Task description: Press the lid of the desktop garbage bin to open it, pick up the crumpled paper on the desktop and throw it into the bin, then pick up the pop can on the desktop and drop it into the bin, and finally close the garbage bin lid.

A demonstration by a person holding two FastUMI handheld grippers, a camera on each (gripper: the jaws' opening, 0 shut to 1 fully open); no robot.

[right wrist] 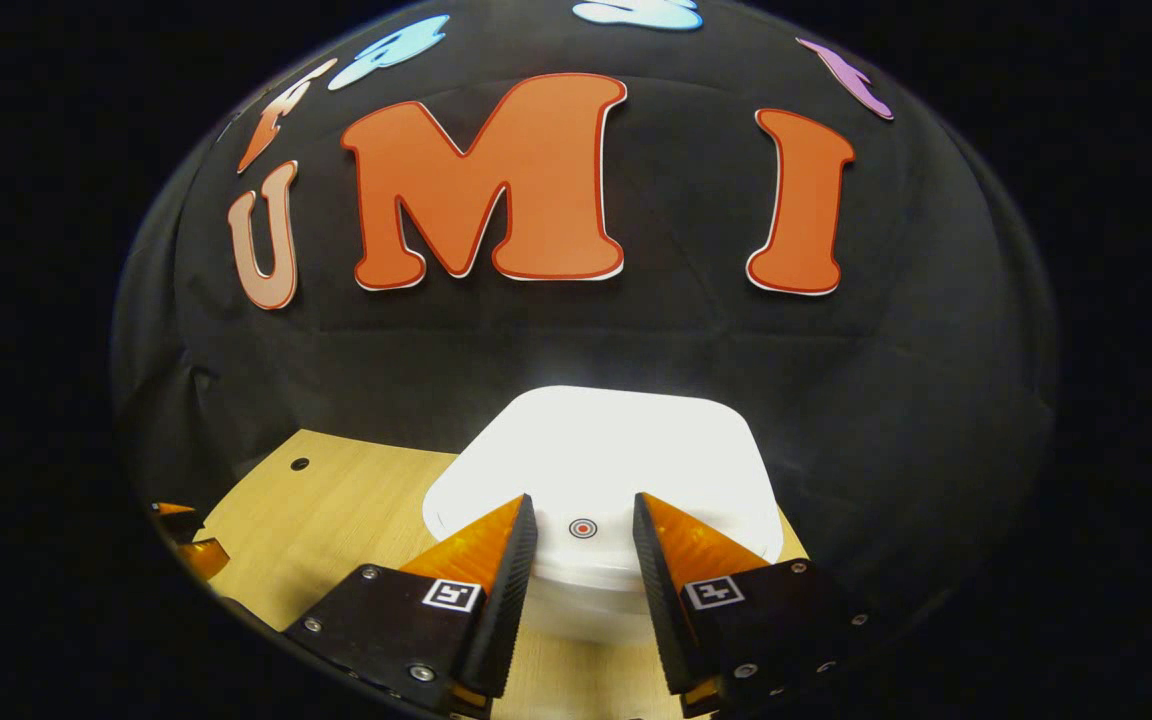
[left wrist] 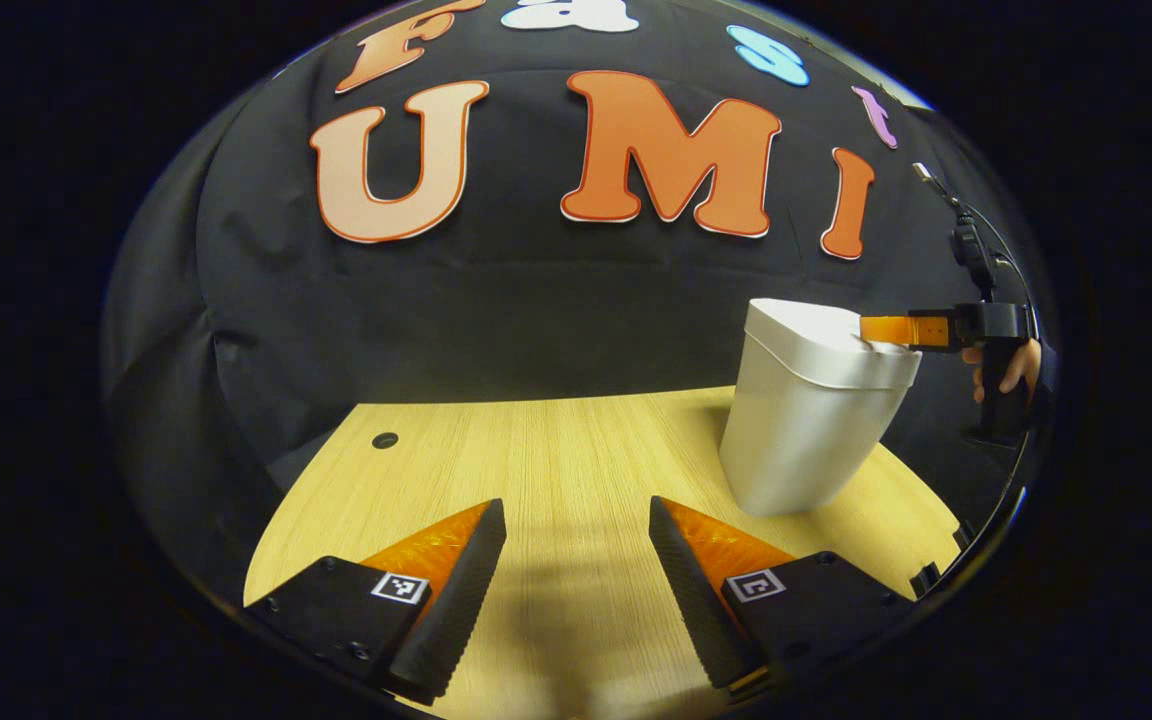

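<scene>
A white desktop garbage bin (left wrist: pixel 808 420) stands on the wooden table (left wrist: pixel 556 460) at the right, its lid (left wrist: pixel 816 330) down. The right gripper (left wrist: pixel 881 330), held by a hand (left wrist: pixel 1008 368), rests its fingers on the near edge of that lid. In the right gripper view the lid (right wrist: pixel 606 450) lies just below and ahead, and my right gripper (right wrist: pixel 584 515) stands open with a small red ring mark (right wrist: pixel 583 527) between its fingertips. My left gripper (left wrist: pixel 576 520) hovers open over bare table, left of the bin, with nothing between its fingers.
A small round hole (left wrist: pixel 385 440) sits in the table at the far left. The black cloth wall closes the back. The left gripper's fingers (right wrist: pixel 186 545) show at the left edge of the right gripper view.
</scene>
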